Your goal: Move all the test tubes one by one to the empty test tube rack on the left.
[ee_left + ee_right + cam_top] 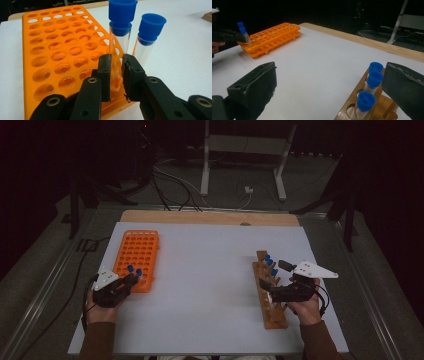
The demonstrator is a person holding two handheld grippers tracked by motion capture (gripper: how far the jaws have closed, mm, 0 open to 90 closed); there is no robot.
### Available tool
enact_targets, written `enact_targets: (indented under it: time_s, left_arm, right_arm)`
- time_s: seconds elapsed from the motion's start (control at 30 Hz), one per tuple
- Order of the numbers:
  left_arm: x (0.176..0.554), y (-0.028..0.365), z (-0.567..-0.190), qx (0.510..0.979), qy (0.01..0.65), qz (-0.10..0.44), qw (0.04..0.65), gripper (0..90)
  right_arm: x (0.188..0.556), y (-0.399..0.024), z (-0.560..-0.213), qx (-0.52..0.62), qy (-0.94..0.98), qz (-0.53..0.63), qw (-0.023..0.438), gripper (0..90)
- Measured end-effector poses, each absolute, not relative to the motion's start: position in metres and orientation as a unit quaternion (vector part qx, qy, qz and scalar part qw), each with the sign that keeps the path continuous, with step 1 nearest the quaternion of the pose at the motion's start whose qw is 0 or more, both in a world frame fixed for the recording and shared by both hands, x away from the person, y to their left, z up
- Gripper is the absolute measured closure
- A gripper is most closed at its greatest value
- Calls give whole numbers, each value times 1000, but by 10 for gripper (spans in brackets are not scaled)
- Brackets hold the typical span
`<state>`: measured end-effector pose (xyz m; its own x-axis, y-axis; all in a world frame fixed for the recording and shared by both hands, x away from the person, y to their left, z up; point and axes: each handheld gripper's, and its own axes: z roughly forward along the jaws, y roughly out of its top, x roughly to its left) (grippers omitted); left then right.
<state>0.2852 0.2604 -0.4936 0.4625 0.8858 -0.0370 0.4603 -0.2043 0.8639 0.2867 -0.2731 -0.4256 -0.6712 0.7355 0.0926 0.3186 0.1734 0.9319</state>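
An orange tube rack (136, 251) lies at the table's left. At its near right corner my left gripper (133, 280) is shut on a clear test tube with a blue cap (122, 15), its jaws pinching the glass just above the rack (57, 50). A second blue-capped tube (151, 27) stands in the rack right beside it. On the right, a wooden rack (267, 292) holds three blue-capped tubes (374, 78). My right gripper (330, 67) is open wide around the rack's far end, the tubes close to one jaw, touching nothing.
The white table top (210, 285) stretches between the two racks, with a wooden strip (210, 217) along its far edge. Cables and a metal stand (245, 155) are on the dark floor beyond. The other hand's gripper (227, 35) shows far off by the orange rack (272, 37).
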Motion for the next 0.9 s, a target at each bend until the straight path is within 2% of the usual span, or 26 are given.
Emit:
enact_targets:
  time_s: [0.33, 0.7, 0.9]
  left_arm:
    - [285, 255, -497, 754, 447, 250, 411, 782]
    - [283, 257, -497, 747, 459, 244, 415, 776]
    - [281, 259, -497, 737, 470, 235, 424, 647]
  right_arm:
    - [287, -272, -427, 355, 743, 534, 193, 0]
    - [287, -271, -427, 355, 743, 534, 192, 0]
    - [287, -271, -427, 356, 742, 534, 193, 0]
